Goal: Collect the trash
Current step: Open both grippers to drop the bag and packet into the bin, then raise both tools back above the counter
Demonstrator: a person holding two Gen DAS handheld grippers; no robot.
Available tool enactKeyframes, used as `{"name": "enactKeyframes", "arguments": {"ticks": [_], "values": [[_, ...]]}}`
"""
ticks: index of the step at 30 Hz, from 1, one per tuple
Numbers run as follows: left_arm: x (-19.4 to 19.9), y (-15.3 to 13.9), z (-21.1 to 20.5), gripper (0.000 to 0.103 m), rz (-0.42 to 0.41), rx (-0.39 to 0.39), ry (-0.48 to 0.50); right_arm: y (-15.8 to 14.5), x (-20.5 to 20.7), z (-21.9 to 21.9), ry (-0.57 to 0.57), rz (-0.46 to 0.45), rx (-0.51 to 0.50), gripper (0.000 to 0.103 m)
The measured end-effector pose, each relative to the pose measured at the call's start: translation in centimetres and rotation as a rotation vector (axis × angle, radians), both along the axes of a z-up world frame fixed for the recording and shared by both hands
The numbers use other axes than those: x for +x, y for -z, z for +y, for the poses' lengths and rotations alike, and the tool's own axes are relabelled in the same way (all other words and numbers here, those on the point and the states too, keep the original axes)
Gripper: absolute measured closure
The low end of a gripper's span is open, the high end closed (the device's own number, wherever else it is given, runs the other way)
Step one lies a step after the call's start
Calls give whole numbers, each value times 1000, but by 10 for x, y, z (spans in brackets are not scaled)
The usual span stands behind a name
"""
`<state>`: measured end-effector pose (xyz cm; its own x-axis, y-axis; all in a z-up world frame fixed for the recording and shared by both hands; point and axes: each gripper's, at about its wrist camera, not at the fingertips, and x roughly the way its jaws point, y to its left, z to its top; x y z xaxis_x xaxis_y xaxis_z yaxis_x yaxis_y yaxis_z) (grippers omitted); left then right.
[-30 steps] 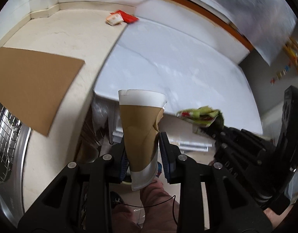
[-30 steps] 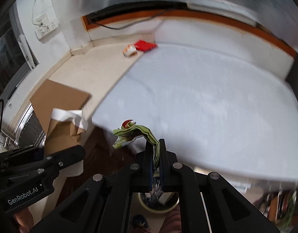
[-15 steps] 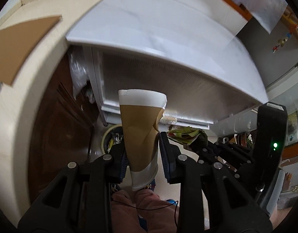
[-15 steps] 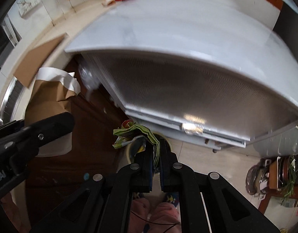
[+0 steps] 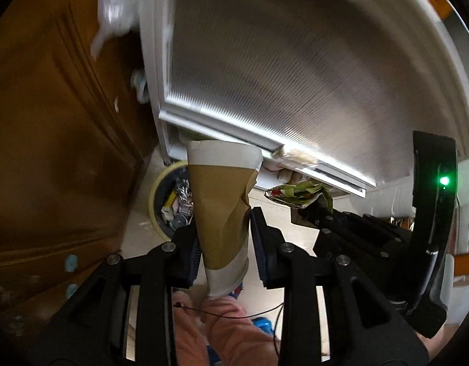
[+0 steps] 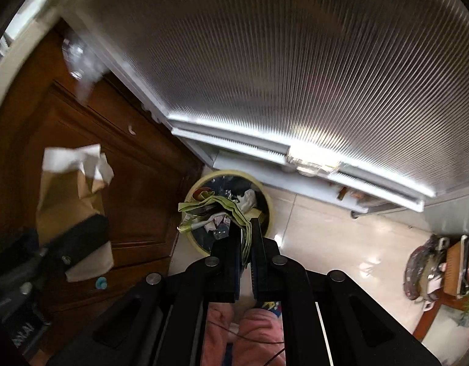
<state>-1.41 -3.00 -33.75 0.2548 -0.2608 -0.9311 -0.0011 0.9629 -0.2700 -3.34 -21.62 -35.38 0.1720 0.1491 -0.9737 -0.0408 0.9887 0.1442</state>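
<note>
Above the bin (image 6: 231, 210), both grippers point steeply down — left gripper (image 5: 225, 238) clamps cup (image 5: 223, 210), right gripper (image 6: 246, 241) pinches wrapper (image 6: 216, 206).

Brown-and-white crushed paper cup (image 5: 223, 210); green crumpled wrapper (image 6: 225, 206) with red patch; beside it, yellow-rimmed dark trash bin (image 6: 266, 196); ribbed silver-grey panel (image 6: 295, 76); dark brown cabinet (image 6: 136, 152).
</note>
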Motion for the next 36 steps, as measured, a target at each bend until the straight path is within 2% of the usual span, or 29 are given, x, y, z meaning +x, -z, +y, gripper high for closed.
{"name": "enactKeyframes", "arguments": {"ticks": [6, 10, 16, 18, 20, 21, 22, 23, 26, 31, 36], "values": [[16, 85, 23, 77, 47, -52, -84, 81, 12, 6, -6, 75, 56, 98], [28, 131, 33, 77, 86, -74, -103, 129, 18, 17, -23, 104, 67, 98], [39, 182, 39, 76, 151, -80, -104, 188, 33, 20, 11, 148, 96, 98], [41, 196, 42, 69, 164, -69, -106, 202, 38, 22, 20, 161, 106, 98], [42, 200, 43, 46, 170, -56, -110, 216, 43, 27, 27, 178, 109, 93], [43, 204, 43, 39, 179, -48, -110, 221, 45, 28, 31, 186, 112, 91], [45, 207, 44, 29, 185, -41, -112, 225, 46, 31, 37, 192, 113, 85], [44, 206, 46, 25, 187, -32, -117, 228, 46, 31, 44, 194, 113, 78], [43, 207, 50, 24, 195, -14, -133, 229, 48, 31, 65, 181, 114, 66], [36, 195, 56, 24, 188, 18, -146, 212, 48, 29, 58, 167, 100, 66], [28, 160, 59, 24, 152, 32, -150, 176, 44, 28, 13, 135, 61, 66]]}}
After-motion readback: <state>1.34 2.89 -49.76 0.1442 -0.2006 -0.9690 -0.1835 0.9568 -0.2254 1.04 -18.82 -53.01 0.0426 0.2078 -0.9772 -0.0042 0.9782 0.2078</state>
